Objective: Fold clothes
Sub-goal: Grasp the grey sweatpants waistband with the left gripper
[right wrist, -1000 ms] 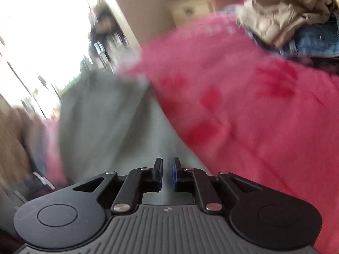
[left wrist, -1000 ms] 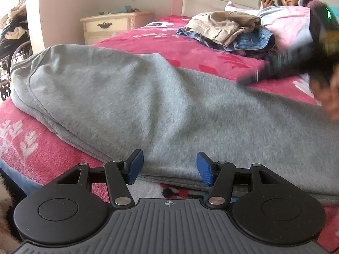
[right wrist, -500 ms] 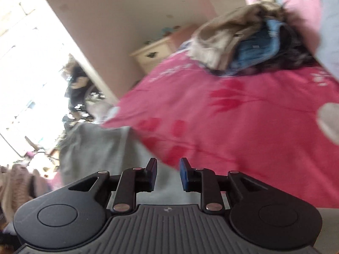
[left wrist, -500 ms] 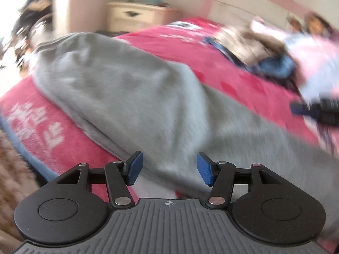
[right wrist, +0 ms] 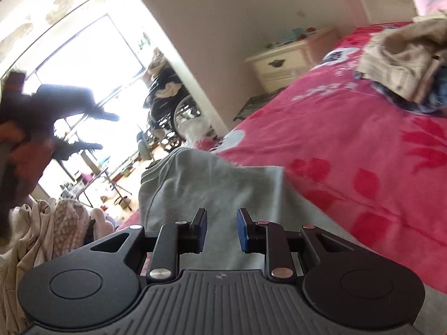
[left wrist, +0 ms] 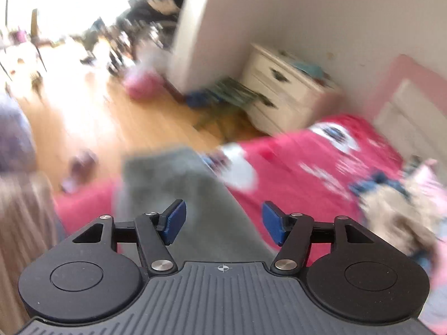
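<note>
A grey garment (left wrist: 190, 195) lies flat on the pink bed cover (left wrist: 321, 162). My left gripper (left wrist: 223, 222) hovers above one end of it. Its jaws are opening, and nothing sits between the blue pads. This view is blurred by motion. In the right wrist view the same grey garment (right wrist: 218, 184) stretches away beneath my right gripper (right wrist: 222, 230), which is open by a narrow gap and holds nothing. The left gripper (right wrist: 92, 131) shows there as a dark blur in a hand, high at the left against the window.
A loose pile of beige and denim clothes (right wrist: 405, 64) sits further up the bed. A cream nightstand (right wrist: 282, 64) stands by the wall, with a wheelchair (right wrist: 173, 106) near the bright window. Beige fabric (right wrist: 42, 229) hangs at the lower left. Wooden floor (left wrist: 111, 117) runs beside the bed.
The left gripper rose and swung off the garment's middle toward its end, rolling, with its jaws spread wider. The right gripper went from shut to slightly open and lifted.
</note>
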`<action>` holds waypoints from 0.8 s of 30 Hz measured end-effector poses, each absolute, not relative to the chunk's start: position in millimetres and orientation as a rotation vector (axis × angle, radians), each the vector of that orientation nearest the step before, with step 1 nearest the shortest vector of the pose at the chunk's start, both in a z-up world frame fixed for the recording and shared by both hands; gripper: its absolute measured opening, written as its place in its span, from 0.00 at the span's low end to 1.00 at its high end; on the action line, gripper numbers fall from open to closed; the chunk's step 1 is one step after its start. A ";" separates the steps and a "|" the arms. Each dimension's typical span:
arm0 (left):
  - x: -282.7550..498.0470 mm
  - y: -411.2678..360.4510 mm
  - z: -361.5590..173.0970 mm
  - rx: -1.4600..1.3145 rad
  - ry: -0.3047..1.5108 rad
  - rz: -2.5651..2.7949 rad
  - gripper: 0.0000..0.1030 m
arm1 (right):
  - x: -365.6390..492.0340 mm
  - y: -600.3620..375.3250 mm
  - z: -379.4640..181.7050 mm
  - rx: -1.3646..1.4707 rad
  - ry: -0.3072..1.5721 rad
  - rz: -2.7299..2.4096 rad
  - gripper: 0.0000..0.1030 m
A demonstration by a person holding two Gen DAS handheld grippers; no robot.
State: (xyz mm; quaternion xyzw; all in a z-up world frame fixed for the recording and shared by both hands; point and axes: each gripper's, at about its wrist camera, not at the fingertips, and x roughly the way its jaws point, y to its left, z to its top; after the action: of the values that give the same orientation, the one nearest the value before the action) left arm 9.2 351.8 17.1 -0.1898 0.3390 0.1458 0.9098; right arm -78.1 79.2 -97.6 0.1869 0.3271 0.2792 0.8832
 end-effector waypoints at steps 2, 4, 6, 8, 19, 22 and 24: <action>39.6 385.9 6.0 -0.418 0.723 0.109 0.89 | -65.4 94.5 -94.6 0.362 0.692 0.577 0.28; 66.0 413.7 -13.4 -0.403 0.820 0.025 0.88 | -47.7 111.4 -92.0 0.329 0.707 0.569 0.33; 76.6 430.2 -30.7 -0.375 0.853 0.103 0.87 | -29.8 129.2 -89.6 0.300 0.712 0.590 0.33; 84.7 439.7 -47.9 -0.345 0.889 0.128 0.87 | -12.4 150.5 -87.9 0.262 0.713 0.622 0.33; 103.1 484.7 -102.9 -0.414 0.962 0.287 0.87 | 39.7 231.8 -154.3 0.125 0.895 0.658 0.33; 100.0 500.6 -112.8 -0.497 0.952 0.313 0.87 | 38.4 226.7 -174.3 0.155 0.914 0.645 0.30; 98.6 511.4 -122.7 -0.575 0.944 0.311 0.87 | 39.9 221.5 -175.3 0.197 0.923 0.646 0.30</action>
State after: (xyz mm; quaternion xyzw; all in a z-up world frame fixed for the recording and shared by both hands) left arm 98.6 511.4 -122.7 -0.2718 0.4465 0.1469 0.8397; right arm 39.9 221.5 -175.3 0.0931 0.4369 0.3057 0.8408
